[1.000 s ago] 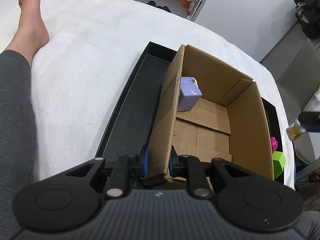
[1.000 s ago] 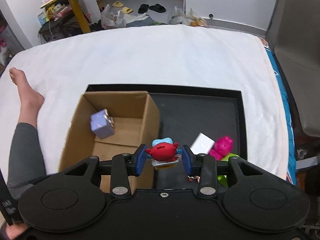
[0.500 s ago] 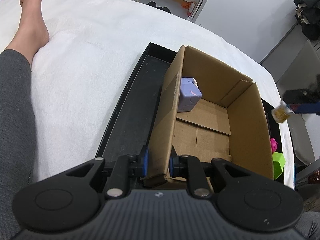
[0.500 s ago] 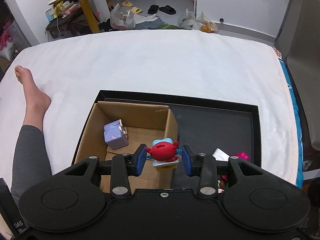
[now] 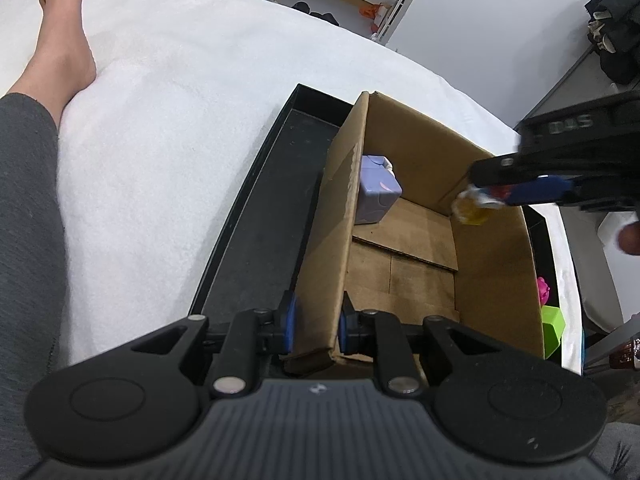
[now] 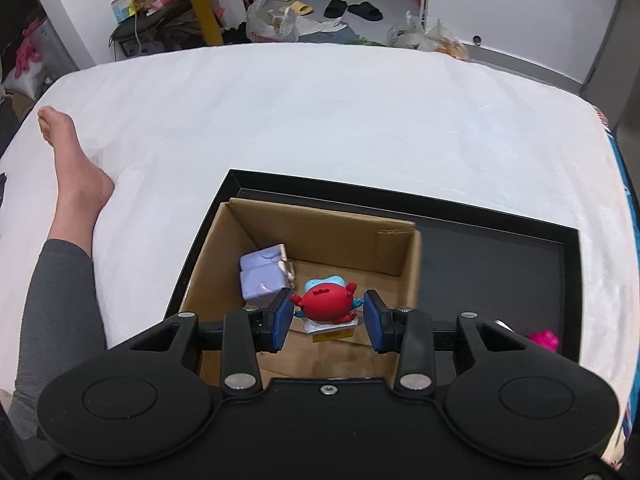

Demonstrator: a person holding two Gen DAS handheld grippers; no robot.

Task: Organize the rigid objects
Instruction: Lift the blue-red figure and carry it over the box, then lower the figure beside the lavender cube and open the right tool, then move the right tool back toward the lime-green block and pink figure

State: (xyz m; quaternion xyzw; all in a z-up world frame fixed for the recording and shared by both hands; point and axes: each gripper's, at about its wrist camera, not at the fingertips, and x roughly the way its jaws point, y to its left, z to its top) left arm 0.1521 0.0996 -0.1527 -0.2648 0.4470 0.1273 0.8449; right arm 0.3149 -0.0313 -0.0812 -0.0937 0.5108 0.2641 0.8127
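at the bottom centre of its frame, the right tool (image 6: 327,314) is holding the red crab toy (image 6: 325,304) by its sides, above the cardboard box (image 6: 396,248); it is looking hard, light and glossy, with a yellowish base. the left tool (image 5: 315,322) is pinching the box wall. further up, a lilac block (image 6: 262,276) is lying inside.

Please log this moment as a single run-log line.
left claw: shut on cardboard box wall | right claw: holds red crab toy over box | inside: lavender cube
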